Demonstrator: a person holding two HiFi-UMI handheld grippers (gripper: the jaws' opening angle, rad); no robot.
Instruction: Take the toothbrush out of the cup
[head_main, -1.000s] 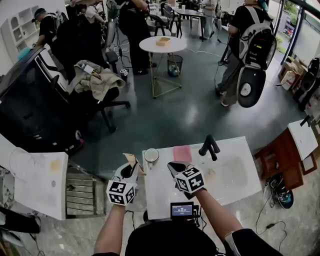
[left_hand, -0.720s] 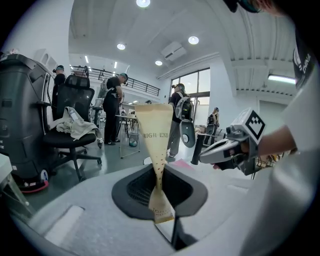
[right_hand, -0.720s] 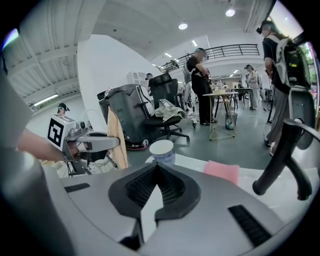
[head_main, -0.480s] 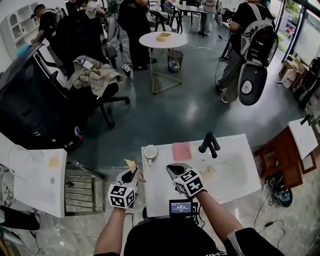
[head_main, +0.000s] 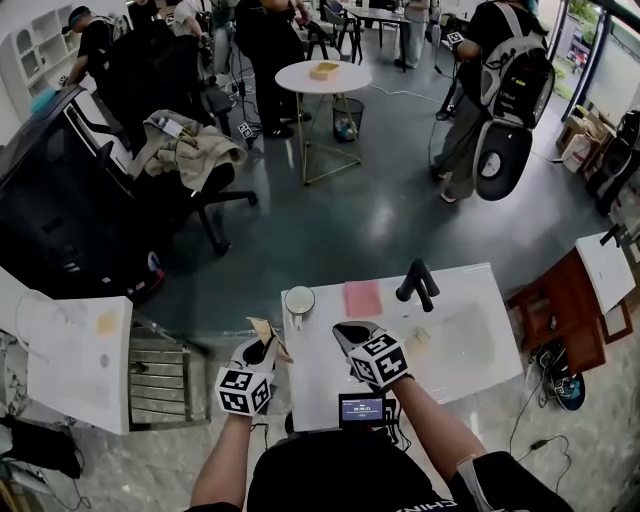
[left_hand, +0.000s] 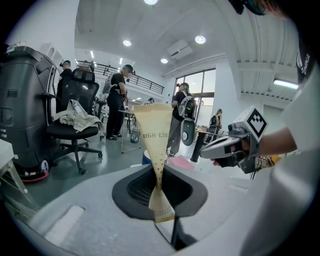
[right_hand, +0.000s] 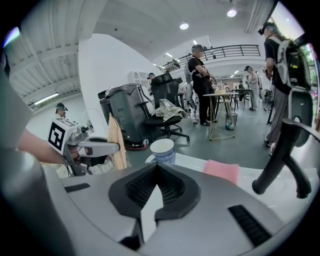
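Pads of the left hand-held gripper (left_hand: 159, 175) pinch what looks like the paper-sleeved toothbrush (left_hand: 154, 135), long axis toward twelve o'clock, already clear of the seemingly empty cup (right_hand: 164, 156) at one o'clock on the worktop (head_main: 318, 385), while the right hand-held gripper (head_main: 347, 332) is pressed together on nothing.

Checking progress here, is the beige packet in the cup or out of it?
Out: the left gripper holds the beige packet clear of the cup, whose rim shows nothing sticking out.
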